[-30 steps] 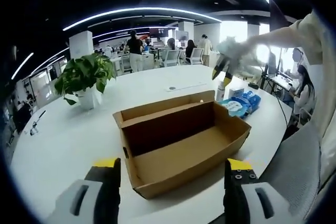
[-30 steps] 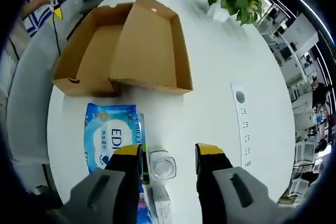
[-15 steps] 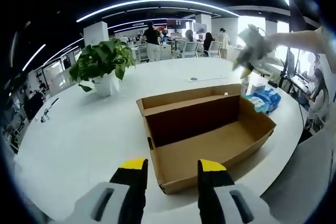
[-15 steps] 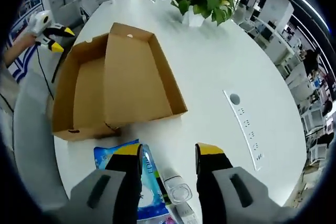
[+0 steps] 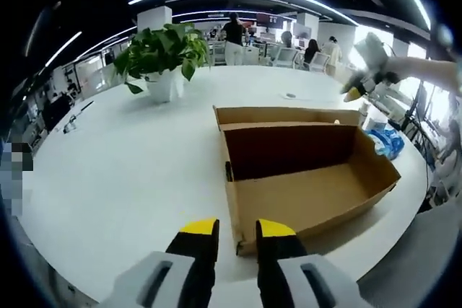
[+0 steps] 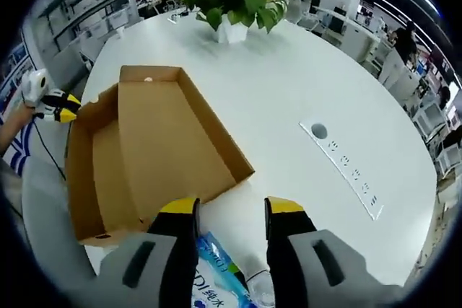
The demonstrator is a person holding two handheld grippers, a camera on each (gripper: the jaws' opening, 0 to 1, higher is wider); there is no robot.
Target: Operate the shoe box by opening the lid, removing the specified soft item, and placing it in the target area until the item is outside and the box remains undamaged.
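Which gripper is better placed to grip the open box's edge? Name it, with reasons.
Left. The left gripper points straight at the cardboard box's near corner, jaws narrowly apart. The right gripper hovers open over the blue wipes pack beside the box.

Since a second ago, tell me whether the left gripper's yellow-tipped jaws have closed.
Yes. The left gripper has narrowed: its jaws once flanked the brown cardboard box; now they sit together before its near corner.

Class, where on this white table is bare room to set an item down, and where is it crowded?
Bare: the table between the potted plant and the open shoe box, and between the box and the socket strip. Crowded: beside the box's end, by the blue wipes pack.
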